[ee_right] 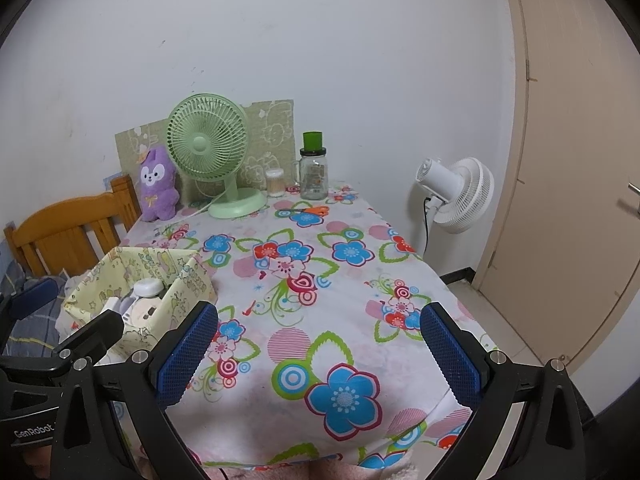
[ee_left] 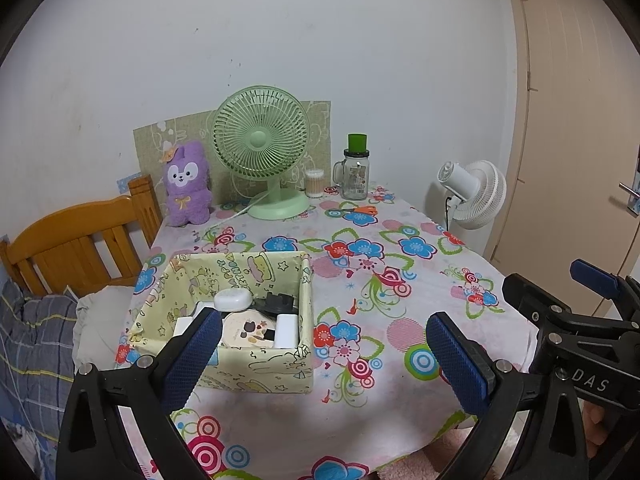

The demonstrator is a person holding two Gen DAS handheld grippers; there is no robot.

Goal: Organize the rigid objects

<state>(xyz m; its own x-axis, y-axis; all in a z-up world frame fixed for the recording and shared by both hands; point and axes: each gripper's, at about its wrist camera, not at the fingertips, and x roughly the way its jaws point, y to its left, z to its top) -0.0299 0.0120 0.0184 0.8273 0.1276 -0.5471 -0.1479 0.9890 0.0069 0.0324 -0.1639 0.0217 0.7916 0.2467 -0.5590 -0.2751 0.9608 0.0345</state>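
Left wrist view — both grippers' fingers spread, empty, patterned box (ee_left: 256, 368) of items, long axis running away from camera.

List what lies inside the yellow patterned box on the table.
Inside the yellow patterned box: a white oval case on top, a round cream item, a black piece and a white block. Anything beneath them is covered.

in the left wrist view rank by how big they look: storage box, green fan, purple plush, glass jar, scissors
1. storage box, though it sits nearest the camera
2. green fan
3. purple plush
4. glass jar
5. scissors
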